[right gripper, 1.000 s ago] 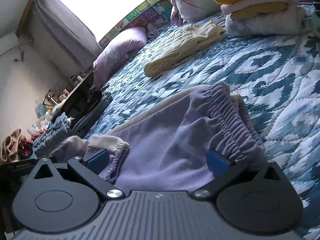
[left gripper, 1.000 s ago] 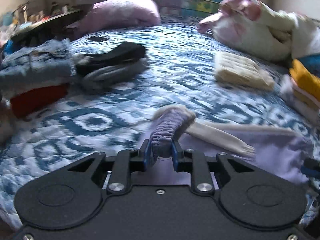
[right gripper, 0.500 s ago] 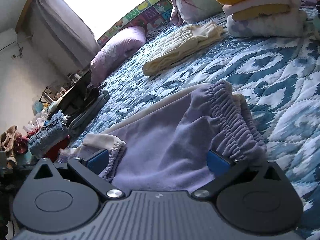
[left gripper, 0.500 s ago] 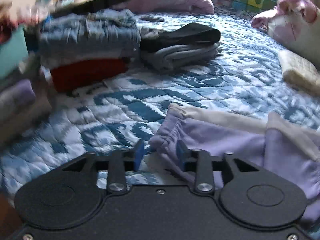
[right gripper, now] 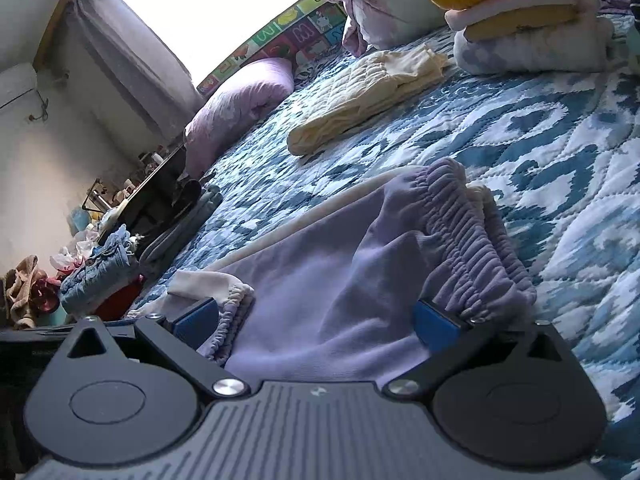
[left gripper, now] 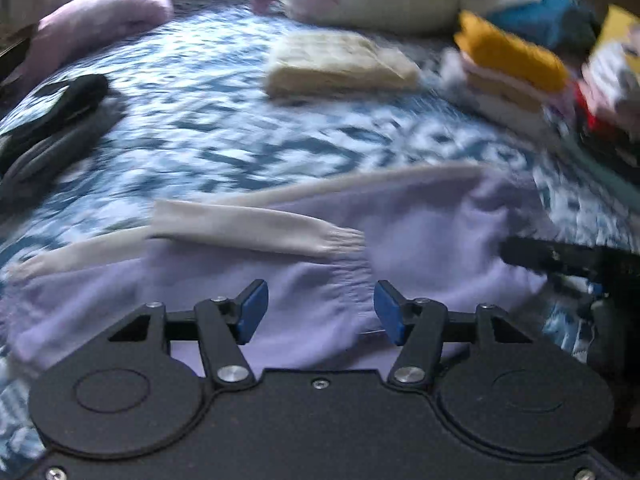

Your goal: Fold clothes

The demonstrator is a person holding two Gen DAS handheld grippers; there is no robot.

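Note:
A lilac pair of trousers with cream side stripes and gathered cuffs lies folded on the blue-and-white quilt. My left gripper is open, its blue pads wide apart just above the lilac cloth, holding nothing. The view is blurred by motion. In the right wrist view the trousers lie between the blue pads of my right gripper, which is open and low over the cloth, with the elastic waistband bunched by its right pad. The right gripper's black finger shows in the left wrist view.
A folded cream garment lies beyond the trousers. A stack with a yellow item stands at the right. Black and grey folded clothes lie at the left, with denim and red ones. A lilac pillow is at the head.
My left gripper let go of the lilac cuff, opened wide and swung right over the trousers. The cuff now lies flat. My right gripper has stayed open in place.

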